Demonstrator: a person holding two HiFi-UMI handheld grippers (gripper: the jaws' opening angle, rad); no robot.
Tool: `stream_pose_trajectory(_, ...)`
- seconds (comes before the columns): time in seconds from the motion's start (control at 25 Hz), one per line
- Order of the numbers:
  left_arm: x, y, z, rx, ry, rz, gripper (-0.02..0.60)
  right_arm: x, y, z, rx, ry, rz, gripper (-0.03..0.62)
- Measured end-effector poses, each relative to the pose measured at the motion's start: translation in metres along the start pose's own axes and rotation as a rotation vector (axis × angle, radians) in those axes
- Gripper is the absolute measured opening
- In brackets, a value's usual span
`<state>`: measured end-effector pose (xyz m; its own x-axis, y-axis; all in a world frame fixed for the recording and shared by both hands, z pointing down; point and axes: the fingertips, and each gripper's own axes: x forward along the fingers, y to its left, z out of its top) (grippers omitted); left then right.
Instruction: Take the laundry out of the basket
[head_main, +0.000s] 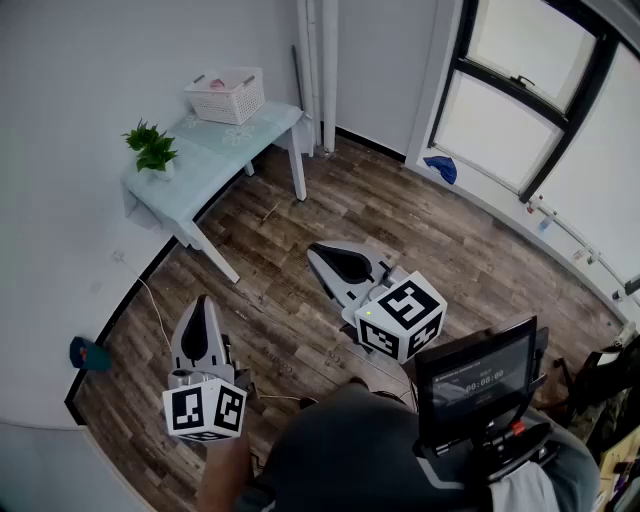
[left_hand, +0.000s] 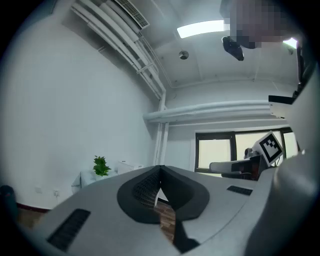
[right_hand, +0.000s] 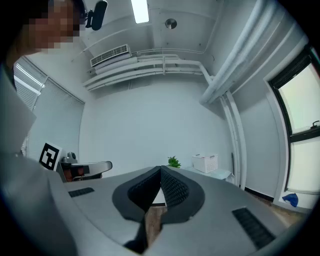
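Note:
A white laundry basket (head_main: 226, 97) stands on the far end of a pale table (head_main: 205, 158) against the wall, with something pink (head_main: 217, 84) showing inside it. Both grippers hang over the wooden floor, well short of the table. My left gripper (head_main: 204, 303) is at the lower left, its jaws shut with nothing between them (left_hand: 160, 168). To its right, my right gripper (head_main: 320, 250) points toward the table and is also shut and empty (right_hand: 161, 169). The right gripper view shows the basket (right_hand: 205, 163) far ahead.
A small potted plant (head_main: 152, 147) sits on the table's near end. White pipes (head_main: 318, 70) run up the corner. A blue cloth (head_main: 441, 168) lies under the window and a teal object (head_main: 90, 353) by the left wall. A screen (head_main: 478, 380) is mounted at the person's chest.

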<state>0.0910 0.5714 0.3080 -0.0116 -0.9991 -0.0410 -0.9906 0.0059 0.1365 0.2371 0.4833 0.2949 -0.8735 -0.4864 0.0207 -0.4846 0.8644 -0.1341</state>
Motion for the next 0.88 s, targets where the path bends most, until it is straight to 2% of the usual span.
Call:
stream_pose_trajectory(0.16, -0.002, 0.005, -0.001, 0.001, 0.007, -0.005, 0.002, 0.001, 0.004, 0.000, 0.052, -0.008, 0.012, 0.018)
stream_pose_trajectory(0.28, -0.002, 0.002, 0.000, 0.007, 0.004, -0.018, 0.002, 0.000, 0.007, 0.000, 0.038, -0.012, 0.015, 0.018)
stream_pose_trajectory(0.48, -0.003, 0.006, 0.003, -0.062, -0.014, -0.061, 0.002, 0.006, 0.014, 0.000, 0.038, -0.019, 0.016, 0.018)
stream_pose_trajectory(0.88, -0.007, 0.040, -0.006, -0.035, 0.005, -0.084, 0.002, 0.031, 0.036, -0.010, 0.035, -0.021, -0.004, 0.020)
